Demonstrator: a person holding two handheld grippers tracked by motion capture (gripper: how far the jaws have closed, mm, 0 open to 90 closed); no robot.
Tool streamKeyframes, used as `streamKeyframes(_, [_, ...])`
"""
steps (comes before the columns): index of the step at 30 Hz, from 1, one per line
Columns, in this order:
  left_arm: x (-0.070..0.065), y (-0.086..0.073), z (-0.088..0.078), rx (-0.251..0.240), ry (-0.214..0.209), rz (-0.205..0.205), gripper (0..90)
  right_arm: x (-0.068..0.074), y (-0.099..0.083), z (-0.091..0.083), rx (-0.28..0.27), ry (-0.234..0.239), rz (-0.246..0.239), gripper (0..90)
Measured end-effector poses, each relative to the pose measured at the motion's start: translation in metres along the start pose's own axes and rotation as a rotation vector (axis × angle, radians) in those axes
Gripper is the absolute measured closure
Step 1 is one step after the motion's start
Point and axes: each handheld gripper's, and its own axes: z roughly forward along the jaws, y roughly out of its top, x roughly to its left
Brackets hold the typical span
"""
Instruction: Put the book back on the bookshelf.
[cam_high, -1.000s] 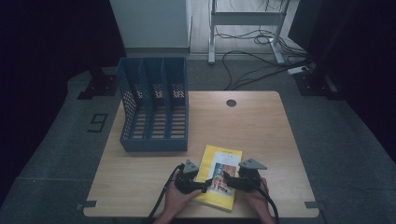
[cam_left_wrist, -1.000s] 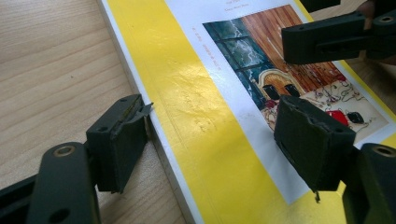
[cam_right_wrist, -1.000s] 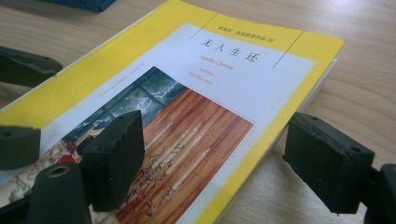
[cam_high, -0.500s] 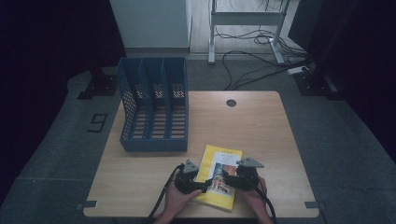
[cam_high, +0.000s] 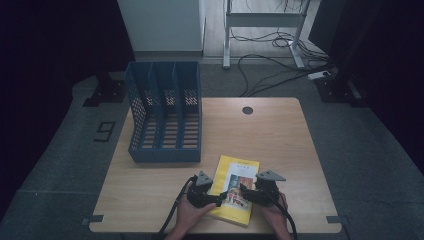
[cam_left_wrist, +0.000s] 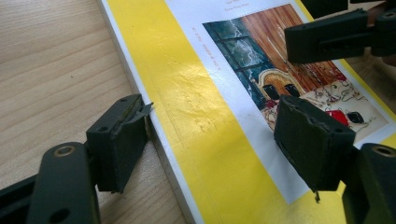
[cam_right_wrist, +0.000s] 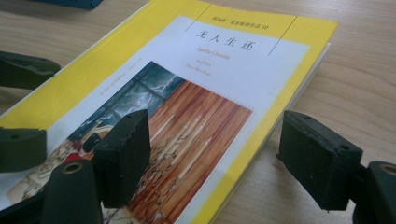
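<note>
From the high view, your flat yellow paperback book (cam_high: 235, 189) lies low in the middle of the light wooden table (cam_high: 280, 145), below the blue plastic file rack (cam_high: 165, 117). In the left gripper view, your left gripper (cam_left_wrist: 215, 149) is spread wide over the book's spine edge. In the right gripper view, your right gripper (cam_right_wrist: 224, 154) is spread wide over the book's other edge, gripping nothing.

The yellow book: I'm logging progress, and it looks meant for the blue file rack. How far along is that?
Nothing looks done yet: the yellow book lies flat on the table, apart from the blue file rack, whose slots look empty. In hand: the left gripper and right gripper straddle opposite edges of the book, jaws open. Left, judging by the layout: gripping, lifting, standing it in a slot.
</note>
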Motion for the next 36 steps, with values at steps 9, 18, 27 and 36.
streamKeyframes(9, [0.000, 0.000, 0.000, 0.000, 0.000, 0.000, 25.2, 0.004, -0.002, -0.001, -0.008, 0.004, 0.003, 23.8])
streamKeyframes(18, [0.000, 0.000, 0.000, 0.000, 0.003, 0.001, 25.2, 0.001, 0.000, -0.008, -0.058, 0.028, 0.018, 29.9])
streamKeyframes(27, [0.000, 0.000, 0.000, -0.001, 0.000, -0.003, 25.2, 0.005, 0.010, -0.020, -0.157, 0.057, 0.010, 36.1])
streamKeyframes(36, [0.000, 0.000, 0.000, -0.002, -0.001, -0.005, 25.2, 0.010, 0.013, -0.024, -0.203, 0.075, -0.015, 38.7])
